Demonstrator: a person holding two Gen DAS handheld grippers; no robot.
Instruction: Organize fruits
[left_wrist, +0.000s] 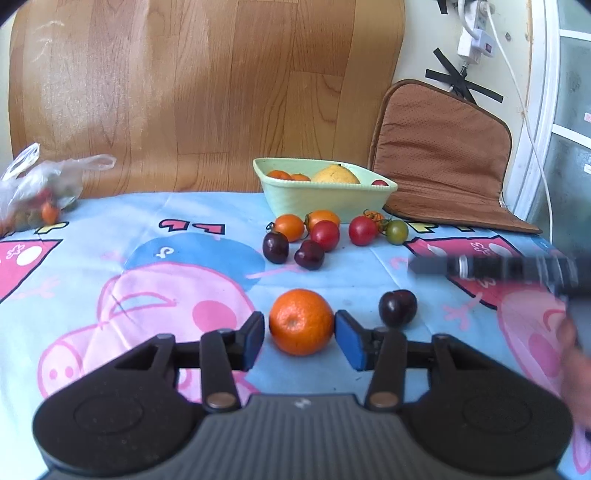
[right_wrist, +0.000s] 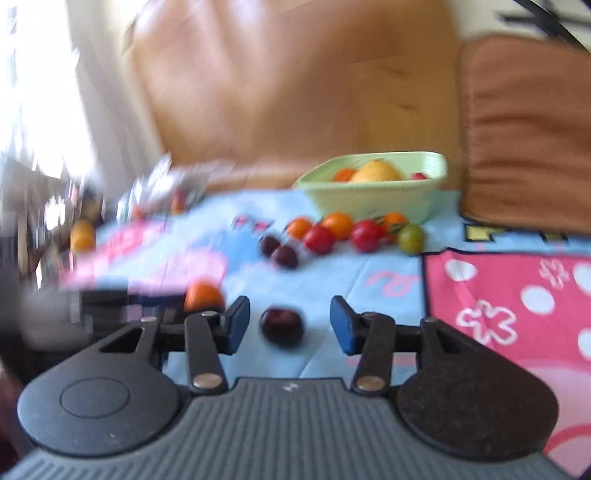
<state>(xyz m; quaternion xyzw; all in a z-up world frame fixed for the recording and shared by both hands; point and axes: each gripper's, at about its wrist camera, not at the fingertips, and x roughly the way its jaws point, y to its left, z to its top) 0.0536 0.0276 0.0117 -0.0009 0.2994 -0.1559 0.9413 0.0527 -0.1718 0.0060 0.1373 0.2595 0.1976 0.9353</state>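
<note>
Left hand-held gripper: jaws part open, the blue pads flanking the round orange mandarin on the cartoon-print blue and pink cloth over the desk; pads look just beside the peel or barely touching, no firm grip evident.
Right hand-held gripper: jaws wide open, holding nothing; the dark purple cherry lies between the pads, clear of both.
Fruit still out: a cluster of red, orange and green cherry tomatoes with two more dark cherries, just in front of the bowl.
Destination (judged): pale green square bowl at the back of the cloth, already holding a yellow citrus and small orange fruit.
Step in hand (judged): each gripper closing on its own fruit.
Doing it well: centre the pads on the mandarin's widest part and close gently, since the peel gives; the cherry is small and round and may roll, so bring the right gripper forward until the pads are level with it before closing.
Left view only: sharp; clear plastic bag of fruit at far left, brown cushion right of the bowl.
Right view only: the cherry's place between its jaws; heavy blur, so fine contact cannot be read.
</note>
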